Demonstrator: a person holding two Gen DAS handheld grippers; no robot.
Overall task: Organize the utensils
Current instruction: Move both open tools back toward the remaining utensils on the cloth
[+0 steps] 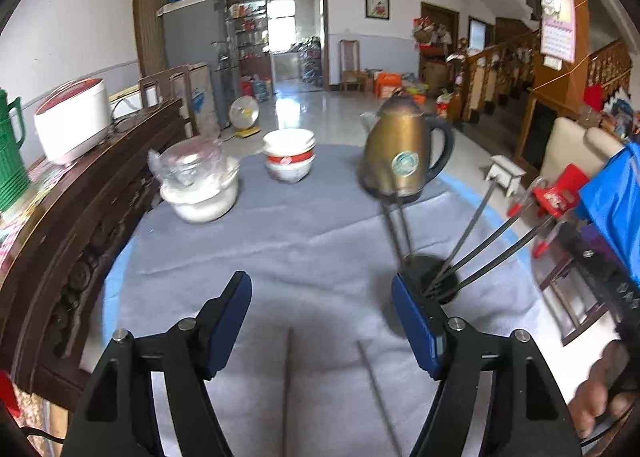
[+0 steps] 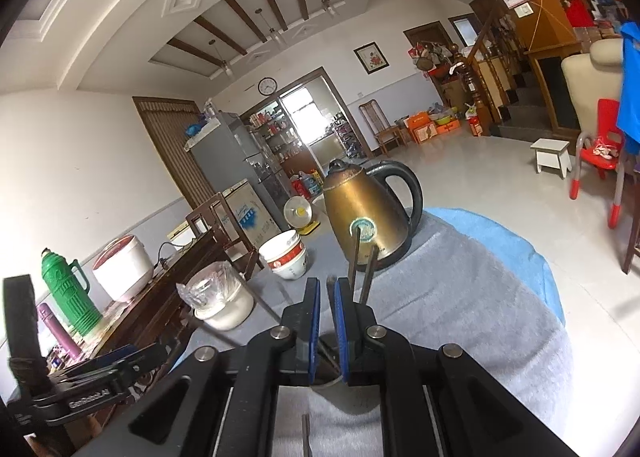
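Observation:
A dark utensil holder cup [image 1: 434, 277] stands on the grey cloth and holds several dark chopsticks [image 1: 472, 241] that lean outward. Two loose chopsticks [image 1: 288, 385] lie on the cloth below my left gripper [image 1: 322, 321], which is open and empty just left of the cup. My right gripper [image 2: 327, 317] hovers over the cup [image 2: 326, 377], its blue pads nearly closed on a thin chopstick [image 2: 331, 282]. Two more chopsticks [image 2: 362, 273] stick up just beyond its right pad. The left gripper's body shows at the lower left of the right wrist view [image 2: 92, 385].
On the cloth-covered table [image 1: 280, 241] stand a brass kettle [image 1: 402, 153], stacked white and red bowls [image 1: 289, 157] and a plastic-wrapped white pot [image 1: 198, 185]. A dark wooden sideboard [image 1: 80, 225] with a rice cooker [image 1: 74, 121] and a green thermos [image 1: 10, 149] borders the left.

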